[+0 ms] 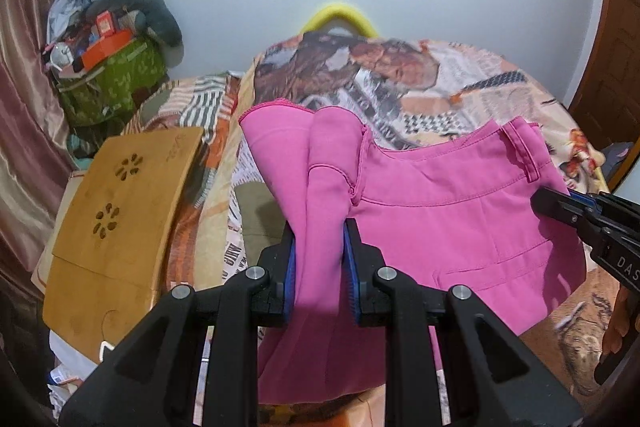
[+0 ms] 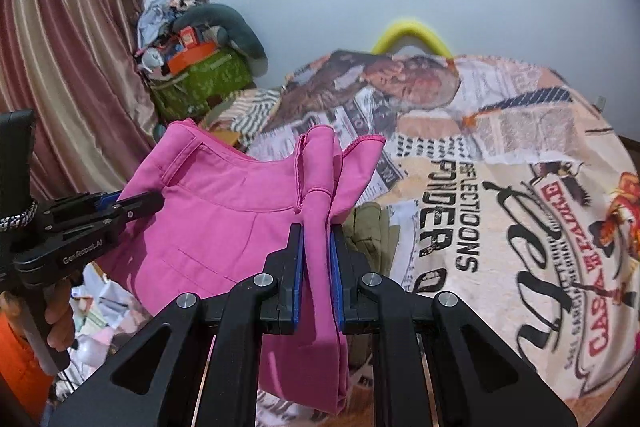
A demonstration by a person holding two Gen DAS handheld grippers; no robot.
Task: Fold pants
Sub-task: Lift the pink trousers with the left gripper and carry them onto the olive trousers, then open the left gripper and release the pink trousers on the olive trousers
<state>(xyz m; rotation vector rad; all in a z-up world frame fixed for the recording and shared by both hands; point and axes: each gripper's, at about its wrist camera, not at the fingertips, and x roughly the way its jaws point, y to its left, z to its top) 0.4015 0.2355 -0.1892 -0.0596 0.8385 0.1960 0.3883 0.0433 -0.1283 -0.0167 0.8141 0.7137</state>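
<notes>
Pink pants (image 1: 448, 211) hang stretched between my two grippers above the bed, waistband up and legs hanging below. My left gripper (image 1: 320, 239) is shut on a bunched fold of the pink fabric at one end of the waistband. My right gripper (image 2: 318, 247) is shut on the other bunched end of the pants (image 2: 224, 211). The right gripper also shows at the right edge of the left wrist view (image 1: 552, 205), clamped on the cloth. The left gripper shows at the left of the right wrist view (image 2: 148, 205), also clamped on the cloth.
A bed with a newspaper-print sheet (image 2: 500, 207) lies below and ahead. An olive garment (image 2: 372, 235) lies on it. A wooden lap desk (image 1: 120, 211) rests at the left. A green bag piled with clutter (image 1: 112, 83) stands by the curtain (image 2: 60, 67). A yellow cushion (image 1: 340, 17) leans on the wall.
</notes>
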